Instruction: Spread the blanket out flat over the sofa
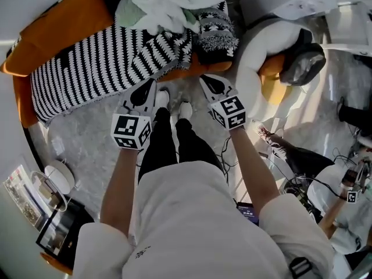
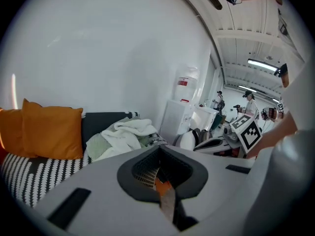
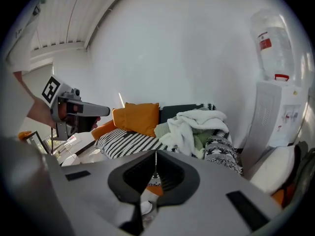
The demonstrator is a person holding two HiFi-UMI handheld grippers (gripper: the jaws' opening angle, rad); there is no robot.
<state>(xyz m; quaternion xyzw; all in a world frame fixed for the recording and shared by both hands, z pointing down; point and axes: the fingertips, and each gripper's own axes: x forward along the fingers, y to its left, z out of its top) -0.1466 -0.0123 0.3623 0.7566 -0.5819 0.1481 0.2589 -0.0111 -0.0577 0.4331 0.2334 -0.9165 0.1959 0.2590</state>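
A crumpled white and pale green blanket (image 1: 168, 4) lies heaped on the right part of the orange sofa (image 1: 58, 28), and also shows as a blanket (image 2: 125, 134) and a blanket (image 3: 194, 127) in the two gripper views. A black-and-white striped throw (image 1: 99, 63) covers the seat to its left. My left gripper (image 1: 150, 89) and right gripper (image 1: 207, 81) hover side by side over the floor, just short of the sofa's front edge and pointing at it. Both have their jaws together with nothing between them. Neither touches the blanket.
A dark patterned knit blanket (image 1: 215, 31) hangs over the sofa's right end. An orange cushion (image 3: 140, 117) leans on the backrest. A white beanbag chair (image 1: 261, 57) stands right of the sofa, with a water dispenser (image 3: 273, 107) behind it. My white shoes (image 1: 174, 103) stand below the grippers.
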